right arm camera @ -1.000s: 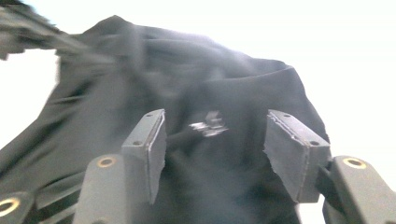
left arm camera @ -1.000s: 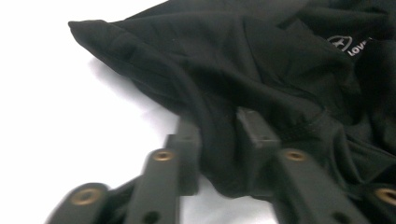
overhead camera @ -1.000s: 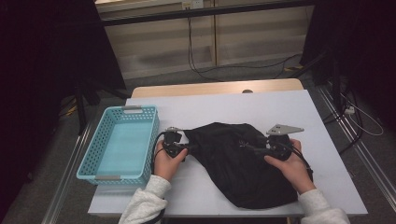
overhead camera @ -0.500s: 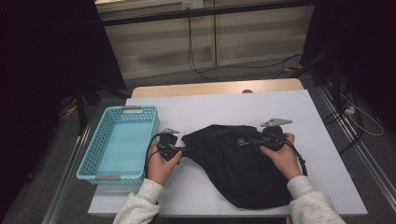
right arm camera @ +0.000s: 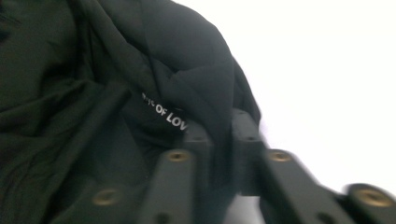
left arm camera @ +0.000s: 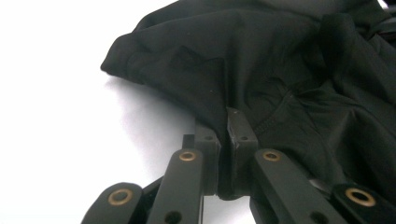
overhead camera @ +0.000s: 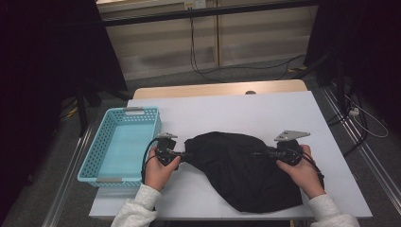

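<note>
Left of black garment [overhead camera: 241, 170]: blue basket [overhead camera: 120, 144], apart.

left gripper [overhead camera: 182, 154], right gripper [overhead camera: 265, 152]: jaws clamped

White print on the black garment [right arm camera: 140, 70] in the right gripper view, partly readable as "OF LOV", start blurred, end cut off by a fold beside the jaws, no other legible text

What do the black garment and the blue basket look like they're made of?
Black garment: thin, soft matte fabric, likely a stretchy knit; it drapes and creases, with stitched seams and white printed lettering. Blue basket: seemingly rigid moulded plastic, light turquoise, slightly glossy, with perforated lattice walls.
</note>
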Motion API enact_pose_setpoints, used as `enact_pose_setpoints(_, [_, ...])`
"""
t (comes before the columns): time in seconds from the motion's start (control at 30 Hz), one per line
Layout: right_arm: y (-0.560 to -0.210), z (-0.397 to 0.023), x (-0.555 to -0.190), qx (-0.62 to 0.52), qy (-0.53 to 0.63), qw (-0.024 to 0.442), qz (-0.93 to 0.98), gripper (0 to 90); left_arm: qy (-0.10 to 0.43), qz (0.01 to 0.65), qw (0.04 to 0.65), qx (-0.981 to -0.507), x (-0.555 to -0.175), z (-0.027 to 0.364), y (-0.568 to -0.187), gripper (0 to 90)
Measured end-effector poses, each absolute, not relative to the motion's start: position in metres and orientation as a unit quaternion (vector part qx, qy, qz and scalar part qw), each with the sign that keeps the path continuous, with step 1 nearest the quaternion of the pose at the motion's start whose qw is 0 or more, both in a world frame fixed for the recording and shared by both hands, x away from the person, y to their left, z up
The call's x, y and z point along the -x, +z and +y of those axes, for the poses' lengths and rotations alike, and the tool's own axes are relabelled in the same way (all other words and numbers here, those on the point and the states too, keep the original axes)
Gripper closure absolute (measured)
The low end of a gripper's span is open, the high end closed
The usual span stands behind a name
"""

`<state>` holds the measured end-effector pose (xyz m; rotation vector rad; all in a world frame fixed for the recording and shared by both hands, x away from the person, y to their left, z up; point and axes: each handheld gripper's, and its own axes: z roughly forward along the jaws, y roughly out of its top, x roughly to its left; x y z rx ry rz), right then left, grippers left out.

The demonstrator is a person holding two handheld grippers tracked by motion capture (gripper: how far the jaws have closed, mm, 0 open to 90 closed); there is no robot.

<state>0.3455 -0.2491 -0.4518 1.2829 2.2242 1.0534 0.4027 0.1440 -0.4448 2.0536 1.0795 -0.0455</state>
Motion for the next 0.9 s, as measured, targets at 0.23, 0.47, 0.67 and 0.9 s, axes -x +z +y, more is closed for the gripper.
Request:
enact_pose_setpoints(0.23, [-0.427,-0.236,-0.356,-0.422,0.414,0.227,0.774,64.3,-0.011,0.422,0.394,-0.816,-0.402,0.141,-0.445,85.5])
enact_pose_setpoints(0.47, [-0.432,-0.201,-0.384,-0.405,0.379,0.212,0.805,65.8,-0.012,0.423,0.394,-0.816,-0.402,0.142,-0.446,85.6])
enact_pose_setpoints(0.67, [-0.458,-0.193,-0.401,-0.431,0.325,0.206,0.817,60.2,-0.011,0.422,0.391,-0.818,-0.4,0.142,-0.445,85.7])
enact_pose_setpoints(0.9, [-0.452,-0.216,-0.407,-0.479,0.356,0.21,0.774,84.5,-0.01,0.424,0.388,-0.818,-0.402,0.145,-0.445,85.9])
